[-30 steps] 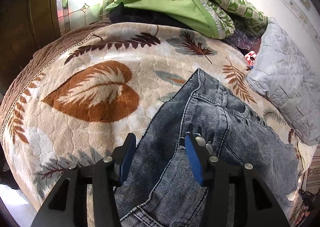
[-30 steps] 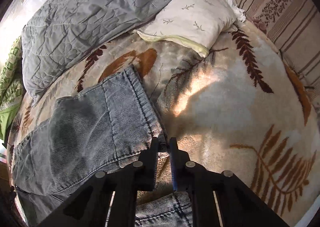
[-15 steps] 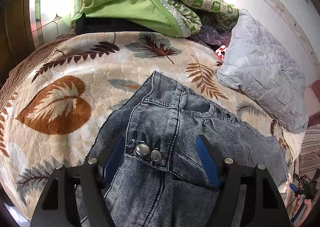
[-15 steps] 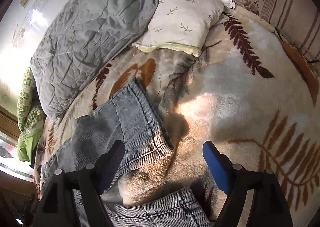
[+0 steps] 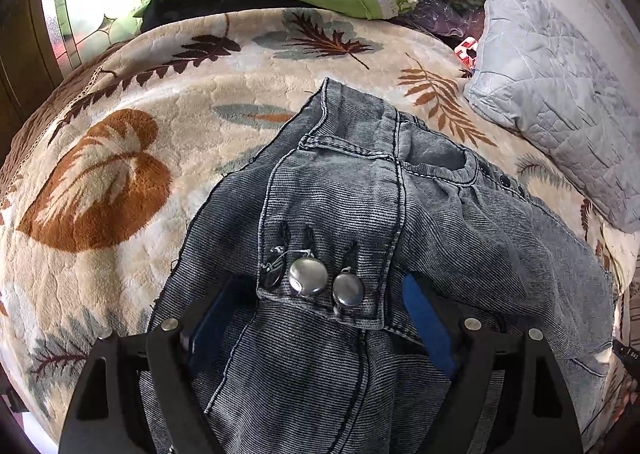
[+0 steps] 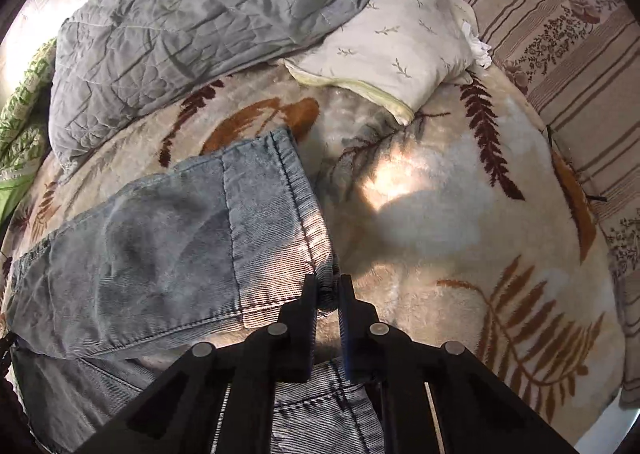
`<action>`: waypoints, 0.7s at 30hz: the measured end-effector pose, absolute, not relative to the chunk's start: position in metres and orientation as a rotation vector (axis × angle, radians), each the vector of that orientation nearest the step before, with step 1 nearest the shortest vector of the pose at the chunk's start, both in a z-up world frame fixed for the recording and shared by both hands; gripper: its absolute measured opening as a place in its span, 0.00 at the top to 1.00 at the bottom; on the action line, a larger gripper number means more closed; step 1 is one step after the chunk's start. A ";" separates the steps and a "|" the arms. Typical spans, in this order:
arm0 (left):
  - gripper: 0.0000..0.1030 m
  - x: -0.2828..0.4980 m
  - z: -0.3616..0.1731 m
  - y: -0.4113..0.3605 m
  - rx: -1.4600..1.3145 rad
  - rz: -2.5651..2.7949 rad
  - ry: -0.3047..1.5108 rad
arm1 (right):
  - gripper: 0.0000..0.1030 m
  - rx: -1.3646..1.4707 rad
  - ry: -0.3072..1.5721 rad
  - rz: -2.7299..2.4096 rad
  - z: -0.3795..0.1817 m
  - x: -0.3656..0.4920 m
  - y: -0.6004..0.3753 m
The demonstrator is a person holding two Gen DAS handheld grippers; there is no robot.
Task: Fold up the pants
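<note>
Fingers of our right gripper (image 6: 328, 296) have just been closing and now pinch the corner of the hem of the pants (image 6: 168, 238), a small wad of denim nipped between the tips. Our left gripper (image 5: 320, 318) has just been opening — its blue pads stand spread wide on either side of the waistband, by the two metal buttons (image 5: 324, 282), with cloth lying between them but not squeezed.

We see two ways this could go wrong. The right hold takes only the very edge of the hem, so a quick pull could slide the cloth out, or lift just one layer and leave the leg twisted. On the left, the bunched waistband is thick; if we close there we may catch only the button flap, and the seat would sag unevenly.

Our pants are washed grey-blue denim, lying on the leaf-patterned blanket (image 5: 120, 181) of the bed. In the left view the waistband runs from centre toward 2 o'clock, rumpled. In the right view one leg spreads toward 9 o'clock; a second hem shows at 6 o'clock.
</note>
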State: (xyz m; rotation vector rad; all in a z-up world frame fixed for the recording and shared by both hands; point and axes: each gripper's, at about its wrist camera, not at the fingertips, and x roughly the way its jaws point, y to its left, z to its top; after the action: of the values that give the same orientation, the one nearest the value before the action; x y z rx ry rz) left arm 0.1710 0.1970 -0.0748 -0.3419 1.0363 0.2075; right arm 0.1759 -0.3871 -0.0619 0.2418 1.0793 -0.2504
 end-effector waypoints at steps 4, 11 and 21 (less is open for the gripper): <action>0.18 0.170 -0.055 0.206 -0.367 0.196 0.975 | 0.66 0.340 1.077 -0.205 -0.069 0.171 -0.400; 0.18 0.213 -0.030 0.244 -0.537 0.112 0.921 | 0.29 0.445 0.892 -0.113 -0.018 0.176 -0.417; 0.39 0.301 -0.063 0.251 -0.643 0.031 1.039 | 0.30 0.486 0.952 -0.004 -0.036 0.238 -0.414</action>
State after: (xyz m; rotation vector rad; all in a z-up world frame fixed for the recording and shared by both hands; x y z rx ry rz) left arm 0.3009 0.2507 -0.0633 -0.6430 1.0385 0.0307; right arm 0.2381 -0.4135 -0.0360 0.4861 0.9525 -0.0037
